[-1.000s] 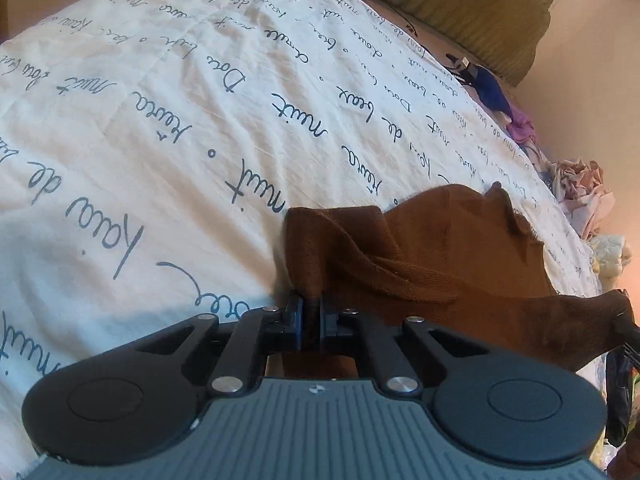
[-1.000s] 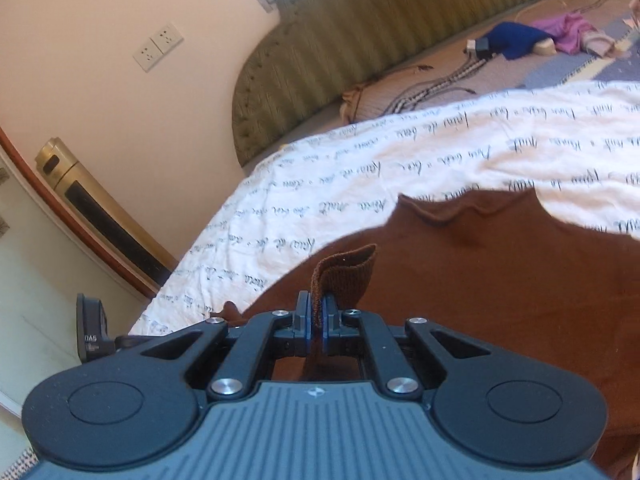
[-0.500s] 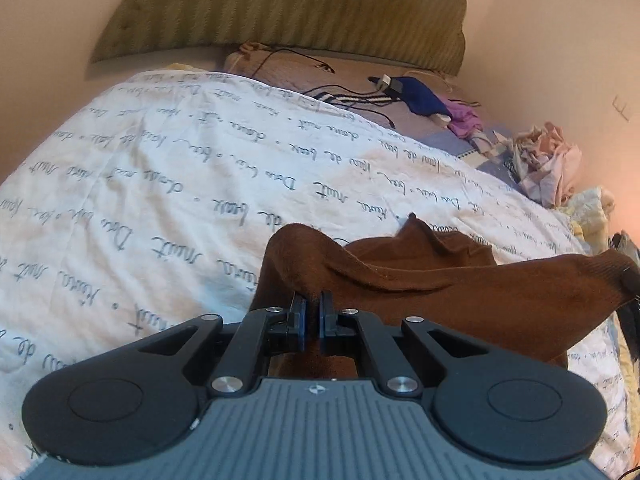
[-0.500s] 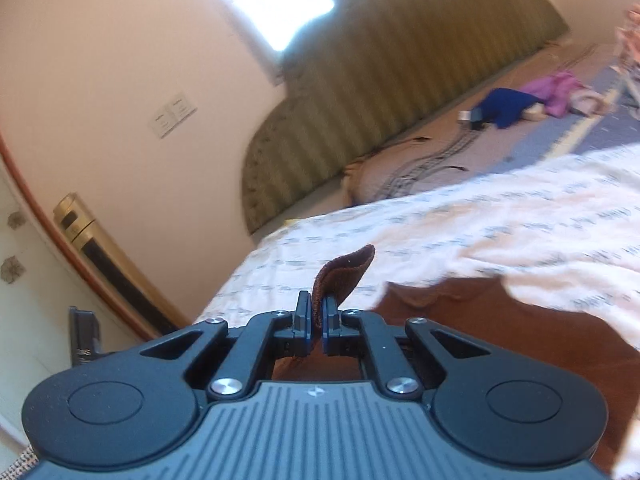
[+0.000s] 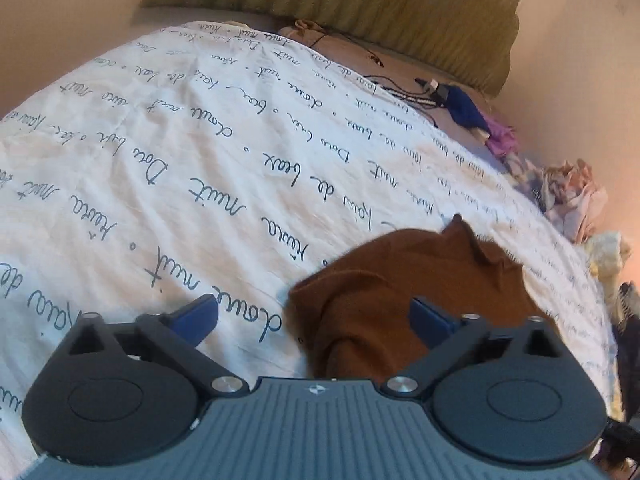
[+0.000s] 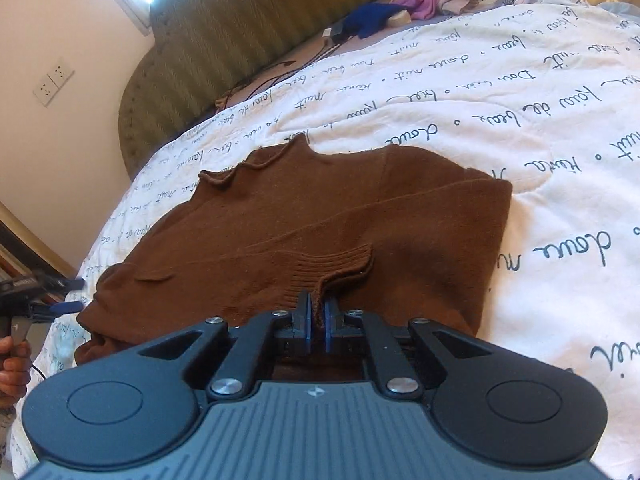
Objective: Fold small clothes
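Only in the right wrist view: whole brown sweater (image 6: pixel 320 232) spread flat on the white script-printed duvet (image 6: pixel 540 120) at centre frame, wavy neckline toward upper left, a wall socket (image 6: pixel 53 81) at far left, and the left gripper (image 6: pixel 68 294) with a bare hand (image 6: pixel 14 364) at the left edge. Only in the left wrist view: a bunched brown corner of the garment at lower centre, plus a pile of pale clothes (image 5: pixel 576 200) at right. Common to both: the green striped headboard (image 6: pixel 248 32) and a blue cloth (image 5: pixel 466 110). Left gripper (image 5: pixel 314 316) opening, jaws wide apart, nothing pressed, cloth lying loose between and below. Right gripper (image 6: pixel 316 322) nearly together, clamped on the ribbed hem at lower centre.
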